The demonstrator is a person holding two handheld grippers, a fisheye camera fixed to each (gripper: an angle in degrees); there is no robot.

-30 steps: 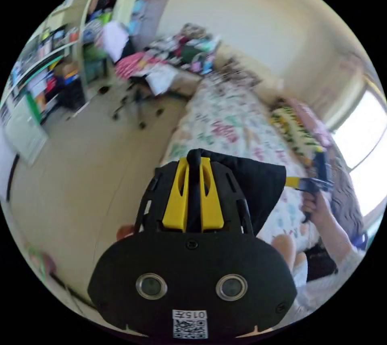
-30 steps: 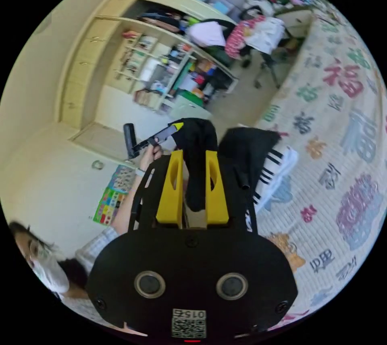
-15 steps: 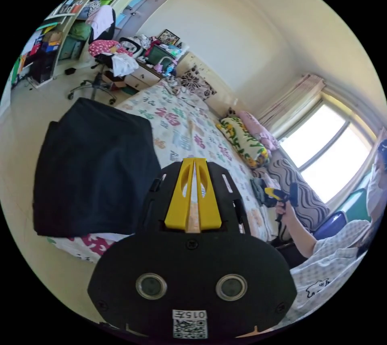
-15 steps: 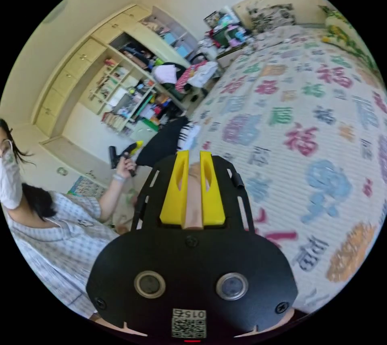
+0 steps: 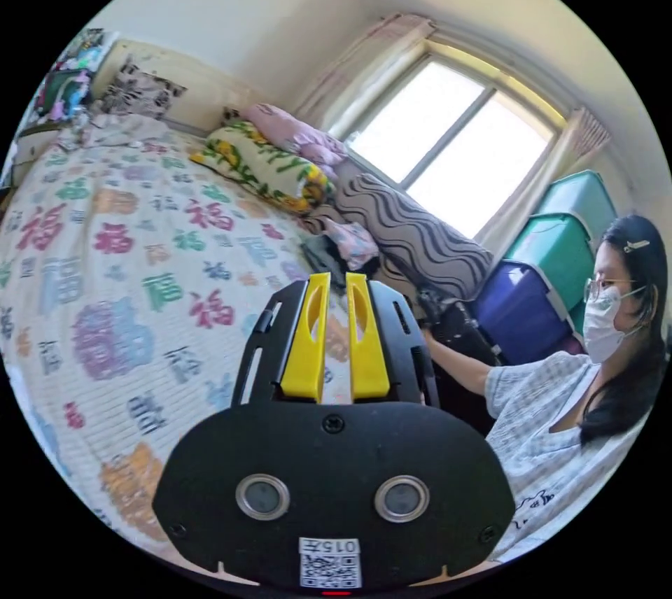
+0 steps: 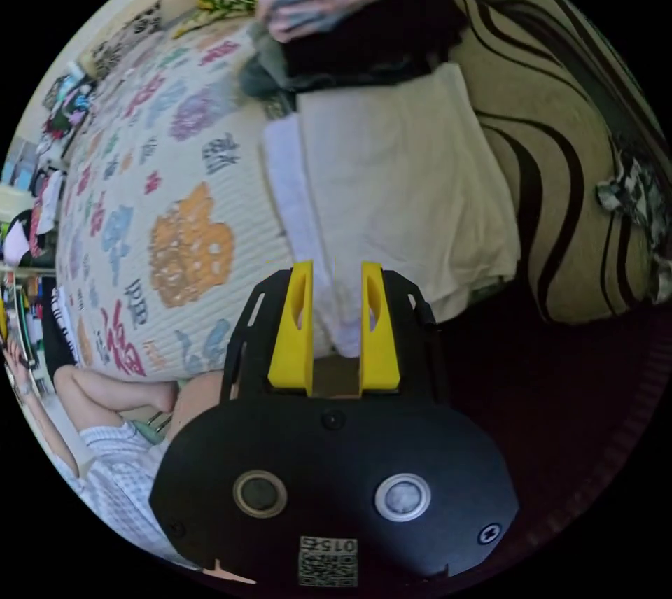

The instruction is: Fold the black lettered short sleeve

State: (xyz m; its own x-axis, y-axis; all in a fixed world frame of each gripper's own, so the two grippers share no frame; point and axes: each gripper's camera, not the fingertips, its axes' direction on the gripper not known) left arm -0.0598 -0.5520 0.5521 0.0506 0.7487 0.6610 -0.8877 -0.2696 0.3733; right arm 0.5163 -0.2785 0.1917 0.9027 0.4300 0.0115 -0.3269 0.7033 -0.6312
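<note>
Right gripper (image 6: 334, 308) spread, empty, above cream folded garment (image 6: 399, 186). Left gripper (image 5: 334, 333) slightly parted, empty. Probably soft, light; best pinched at hem corners.

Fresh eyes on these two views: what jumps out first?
The cream quilted bedspread with big colourful characters covers most of the left gripper view. In the right gripper view, a folded cream cloth lies just ahead of the open right gripper, beside a beige cushion with black wavy stripes.

Folded cloth (image 6: 399, 186) lies on bedspread (image 6: 140, 172), beside striped cushion (image 6: 560, 172). Clothes pile (image 6: 350, 18) sits behind it. 3 bins (image 5: 553, 263) stand stacked below window (image 5: 455, 144).
</note>
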